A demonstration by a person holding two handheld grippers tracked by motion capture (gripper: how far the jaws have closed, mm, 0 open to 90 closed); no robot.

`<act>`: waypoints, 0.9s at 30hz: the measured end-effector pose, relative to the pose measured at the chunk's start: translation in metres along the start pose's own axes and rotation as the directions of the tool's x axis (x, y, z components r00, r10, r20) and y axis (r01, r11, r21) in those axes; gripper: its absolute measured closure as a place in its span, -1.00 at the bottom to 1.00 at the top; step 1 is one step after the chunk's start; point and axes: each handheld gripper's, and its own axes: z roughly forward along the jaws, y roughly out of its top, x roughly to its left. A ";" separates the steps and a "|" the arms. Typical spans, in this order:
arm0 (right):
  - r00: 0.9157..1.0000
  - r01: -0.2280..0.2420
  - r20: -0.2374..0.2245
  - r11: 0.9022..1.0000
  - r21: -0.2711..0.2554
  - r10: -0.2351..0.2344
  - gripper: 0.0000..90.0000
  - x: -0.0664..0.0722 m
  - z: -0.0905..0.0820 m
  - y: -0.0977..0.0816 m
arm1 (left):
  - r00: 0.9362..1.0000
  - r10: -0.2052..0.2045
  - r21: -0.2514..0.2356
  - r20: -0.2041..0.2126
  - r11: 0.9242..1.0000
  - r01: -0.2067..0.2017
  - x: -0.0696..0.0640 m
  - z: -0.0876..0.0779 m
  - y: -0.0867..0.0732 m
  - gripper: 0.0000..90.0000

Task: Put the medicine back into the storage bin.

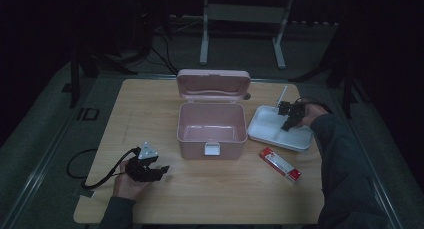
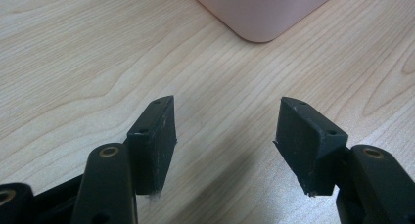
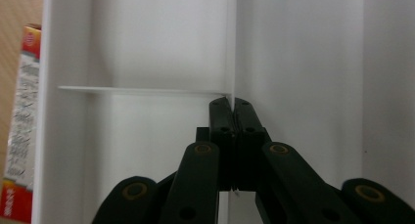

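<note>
On the near left of the pale wooden table [image 1: 150,114] the person's left hand [image 1: 127,186] rests with the left gripper [image 1: 159,171] lying low over the board, its cable trailing off toward the table's left edge. Its two black jaws stand well apart with nothing between them; in the left gripper view bare wood grain shows in the gap, and a rounded corner of the pink box sits ahead of the tips.

In the middle stands that pink plastic storage box [image 1: 212,129], its hinged lid [image 1: 213,84] thrown back and upright, the inside showing no contents that I can make out, a small white latch on its front wall.

To the right of the box, just beside it, lies a white plastic tray with divided compartments [image 1: 265,131]. Near the tray's front edge, flat on the wood, is a slim red and white carton [image 1: 280,164].

The right gripper [image 1: 287,120] hangs over the tray with the sleeve coming in from the right. Its jaws are pressed together, and they pinch the tray's thin white dividing wall [image 3: 230,43] right where the cross partition [image 3: 142,91] meets it. A thin pale stick rises beside the gripper in the high view; what it is I cannot tell
</note>
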 end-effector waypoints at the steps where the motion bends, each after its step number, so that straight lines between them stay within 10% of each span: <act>1: 1.000 -0.003 0.005 1.000 0.007 0.003 0.98 -0.001 0.004 0.000 | 1.000 0.000 0.000 0.000 1.000 0.000 0.000 0.000 0.000 -0.11; 13: 1.000 -0.021 0.001 0.994 0.111 0.021 0.97 -0.003 0.032 0.002 | 1.000 0.000 -0.001 -0.002 1.000 0.000 0.000 0.000 0.000 -0.11; 27: 0.999 -0.050 -0.010 0.998 0.028 0.050 0.72 0.000 0.019 -0.004 | 1.000 -0.001 -0.002 -0.002 1.000 0.001 0.000 -0.001 0.000 -0.11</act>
